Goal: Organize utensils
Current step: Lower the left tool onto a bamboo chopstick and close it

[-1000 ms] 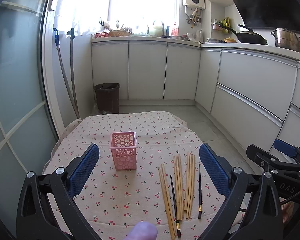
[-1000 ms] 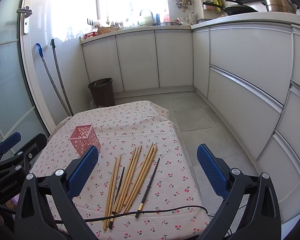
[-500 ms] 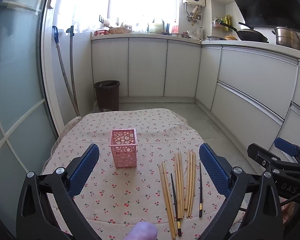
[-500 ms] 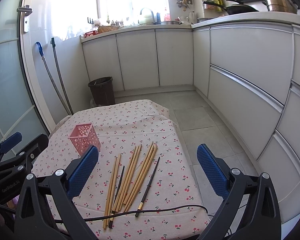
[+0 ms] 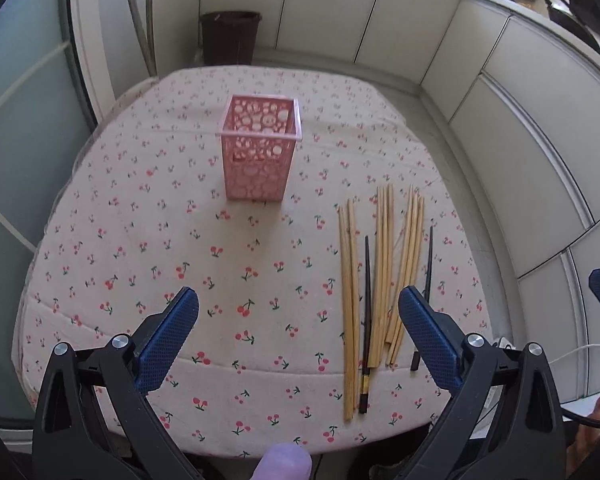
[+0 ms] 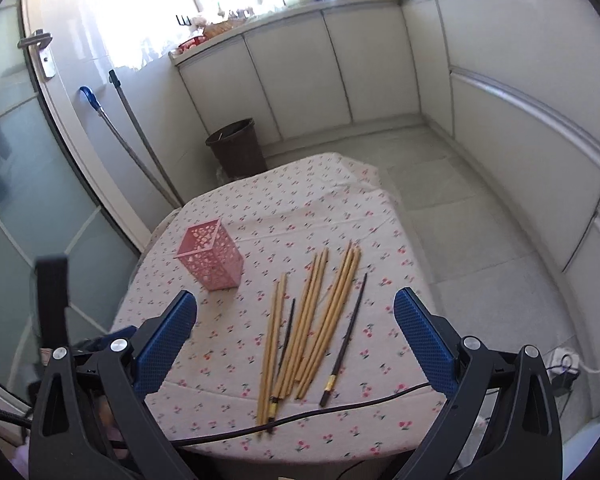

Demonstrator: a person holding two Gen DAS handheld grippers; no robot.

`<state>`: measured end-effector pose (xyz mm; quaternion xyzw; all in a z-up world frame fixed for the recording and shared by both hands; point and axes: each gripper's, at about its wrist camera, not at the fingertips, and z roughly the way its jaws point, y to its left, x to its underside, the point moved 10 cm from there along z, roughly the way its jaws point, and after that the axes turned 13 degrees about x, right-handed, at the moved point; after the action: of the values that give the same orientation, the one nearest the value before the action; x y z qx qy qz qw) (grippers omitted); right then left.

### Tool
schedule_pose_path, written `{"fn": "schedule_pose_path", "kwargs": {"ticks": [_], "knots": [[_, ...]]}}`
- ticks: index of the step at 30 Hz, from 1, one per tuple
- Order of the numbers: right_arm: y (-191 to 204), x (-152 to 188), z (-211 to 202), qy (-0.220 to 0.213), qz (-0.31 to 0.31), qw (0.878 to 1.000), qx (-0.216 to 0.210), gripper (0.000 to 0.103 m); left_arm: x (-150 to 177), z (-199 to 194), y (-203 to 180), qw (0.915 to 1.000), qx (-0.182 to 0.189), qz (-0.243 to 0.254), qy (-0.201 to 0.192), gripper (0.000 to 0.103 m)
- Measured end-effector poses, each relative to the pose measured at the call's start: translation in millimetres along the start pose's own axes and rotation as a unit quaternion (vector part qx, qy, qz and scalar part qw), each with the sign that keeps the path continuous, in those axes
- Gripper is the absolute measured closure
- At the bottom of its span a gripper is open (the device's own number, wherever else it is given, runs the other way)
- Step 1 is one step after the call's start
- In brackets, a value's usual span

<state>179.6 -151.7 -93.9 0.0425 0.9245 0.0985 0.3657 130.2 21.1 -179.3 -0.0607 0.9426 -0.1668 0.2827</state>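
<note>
The left gripper [image 5: 298,316] hovers over the near part of the table [image 5: 100,264], its blue-padded fingers [image 5: 168,336] spread wide apart with nothing between them. In the left wrist view, a pink perforated holder [image 5: 258,148] stands upright on the cherry-print tablecloth at about 12 o'clock from the gripper, empty as far as can be seen. The wooden chopsticks [image 5: 384,272] lie flat at about 2 o'clock, in loose groups running roughly parallel, tips pointing away from the camera. Two dark chopsticks [image 5: 366,320] lie among them, one between the pale groups and one at the right edge, partly hidden behind the right finger pad. None of the chopsticks touches the holder; they are well apart from it.

The right gripper [image 6: 296,328] is also held with its fingers [image 6: 424,340] wide apart, gripping nothing. In the right wrist view the wooden chopsticks [image 6: 312,320] sit almost straight ahead at 12 o'clock, between the two pads, and the pink perforated holder [image 6: 212,256] stands at about 10 o'clock. A black cable [image 6: 340,408] crosses the near ends of the chopsticks. A dark brown bin [image 6: 236,146] stands on the floor beyond the table, near two leaning mop handles [image 6: 140,144]
</note>
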Motion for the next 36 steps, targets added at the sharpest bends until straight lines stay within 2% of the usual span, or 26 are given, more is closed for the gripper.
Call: {"fn": "schedule_pose_path", "kwargs": {"ticks": [4, 6, 9, 10, 12, 16, 18, 19, 24, 28, 36], "knots": [[1.8, -27.8, 0.3, 0.042, 0.069, 0.994, -0.069, 0.007, 8.3, 31.8, 6.6, 0.998, -0.021, -0.022, 0.055, 0.007], [1.0, -50.8, 0.5, 0.059, 0.105, 0.987, -0.102, 0.007, 10.6, 50.2, 9.8, 0.9953, -0.015, -0.052, 0.08, 0.008], [-1.9, -82.4, 9.8, 0.083, 0.148, 0.974, -0.152, 0.007, 11.7, 73.1, 8.2, 0.9911, -0.001, -0.086, 0.102, 0.025], [-3.8, -88.4, 14.5, 0.088, 0.156, 0.971, -0.157, 0.007, 11.7, 78.2, 7.3, 0.9905, -0.003, -0.092, 0.103, 0.029], [-11.6, -94.8, 30.5, 0.1, 0.169, 0.968, -0.157, 0.007, 8.6, 86.8, 9.8, 0.9902, -0.016, -0.103, 0.093, 0.038], [-37.6, -68.7, 72.8, 0.141, 0.193, 0.962, -0.134, 0.007, 0.9, 100.4, 16.0, 0.9889, -0.025, -0.121, 0.082, 0.042], [-48.1, -49.6, 93.5, 0.193, 0.22, 0.949, -0.119, 0.007, -3.6, 106.4, 15.5, 0.9881, -0.019, -0.129, 0.081, 0.042], [-46.7, -47.4, 96.0, 0.203, 0.229, 0.943, -0.134, 0.007, -6.8, 108.1, 14.2, 0.9887, -0.018, -0.126, 0.079, 0.043], [-54.1, -49.3, 92.7, 0.196, 0.246, 0.938, -0.143, 0.007, -14.6, 116.4, 11.6, 0.9916, -0.05, -0.095, 0.072, 0.046], [-59.0, -43.1, 97.1, 0.213, 0.256, 0.932, -0.146, 0.007, -12.1, 128.3, 16.5, 0.9902, -0.071, -0.091, 0.079, 0.05], [-61.7, -36.8, 102.0, 0.229, 0.265, 0.926, -0.141, 0.007, -20.4, 122.2, 17.9, 0.9903, -0.061, -0.109, 0.062, 0.05]]}}
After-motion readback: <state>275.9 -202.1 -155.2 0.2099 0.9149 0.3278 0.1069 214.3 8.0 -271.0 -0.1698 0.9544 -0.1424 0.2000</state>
